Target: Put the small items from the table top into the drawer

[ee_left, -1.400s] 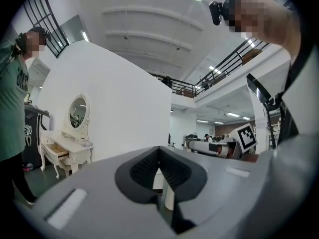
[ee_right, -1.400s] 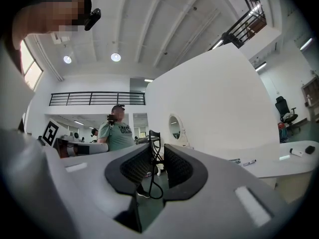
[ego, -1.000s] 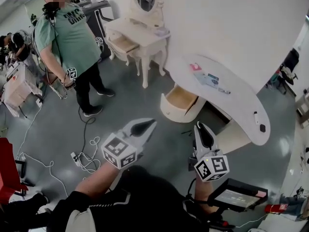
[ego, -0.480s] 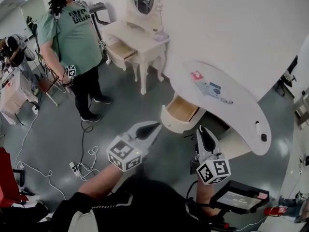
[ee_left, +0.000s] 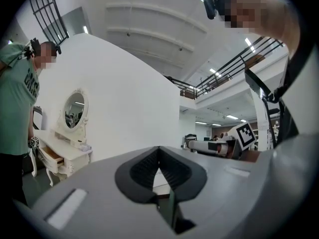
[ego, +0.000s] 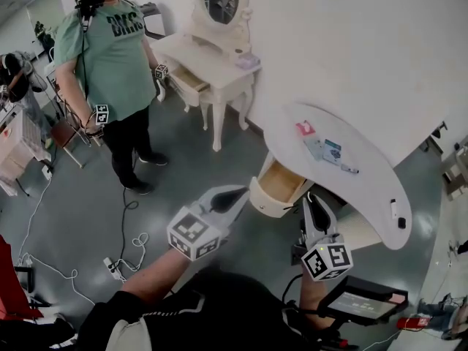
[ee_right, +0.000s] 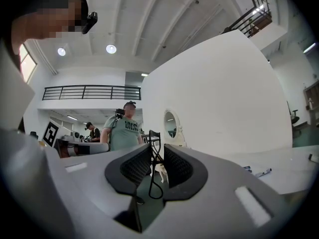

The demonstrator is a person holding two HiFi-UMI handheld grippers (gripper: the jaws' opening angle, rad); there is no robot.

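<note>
Head camera steeply above table (ego: 373, 196)

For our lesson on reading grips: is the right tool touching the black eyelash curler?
Touching. The right gripper view shows the black eyelash curler standing between the right tool's pads, gripped on both sides and held in mid-air.

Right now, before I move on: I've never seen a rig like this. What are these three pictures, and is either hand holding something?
There is no robot: a person holds a two-jaw tool in each hand. The head view comes from a camera on their head, looking down at the left tool and right tool. The other two look along each tool's own jaws. The left tool is shut and empty. The right tool grips a thin black wire thing, perhaps an eyelash curler. Ahead stands a white table with cards and a pen on it, and an open drawer beneath.
</note>
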